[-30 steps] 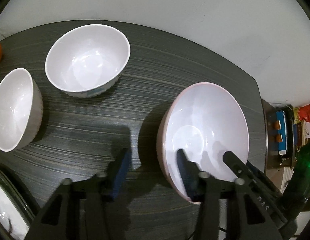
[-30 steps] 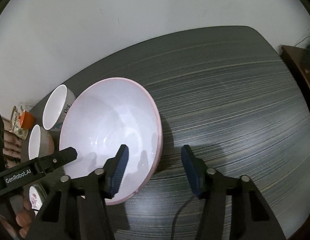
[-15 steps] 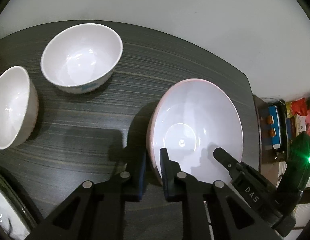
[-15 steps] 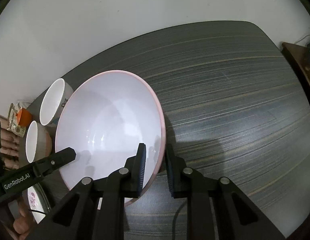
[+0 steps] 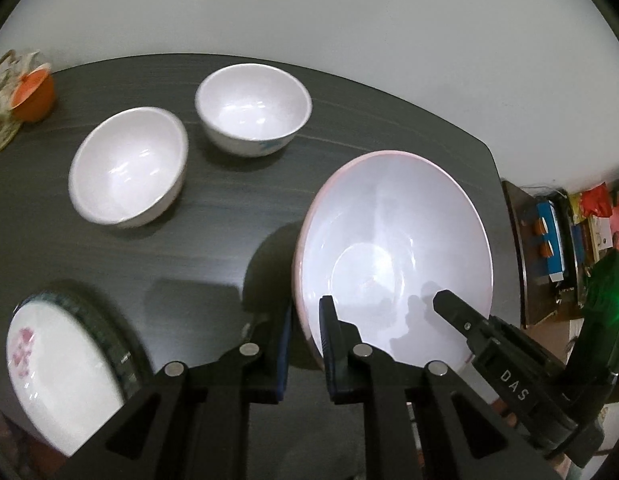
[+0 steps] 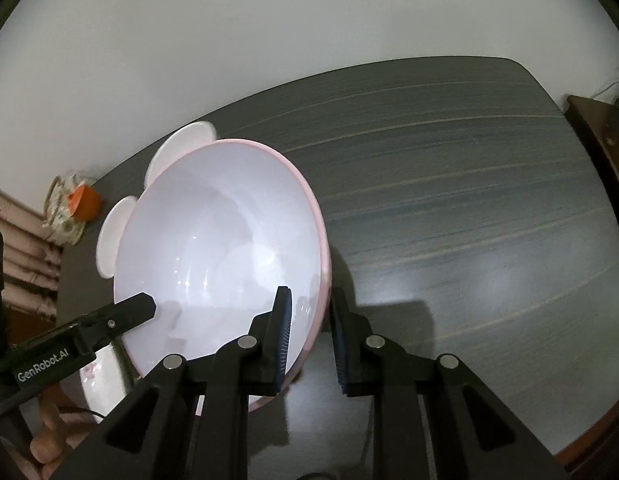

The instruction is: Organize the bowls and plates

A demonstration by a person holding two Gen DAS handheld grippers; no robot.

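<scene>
Three bowls and one plate show on the dark surface. The biggest is a pink bowl with a white inside, and both grippers grip it by the rim. The left gripper has its jaws nearly closed on the bowl's near left rim, one jaw inside and one outside the wall. The right gripper is clamped the same way on the near right rim, its jaws narrow with the pink wall pinched between them. The bowl sits tilted between the two grippers, its shadow on the surface beside it.

Beyond the left jaws and off to their left stand two small white bowls, the nearer one plain and the farther one with a blue mark on its side, just beside each other. A white plate with a pink flower print and a dark patterned edge lies close to the left of the left jaws. An orange cup stands far off to the left.
</scene>
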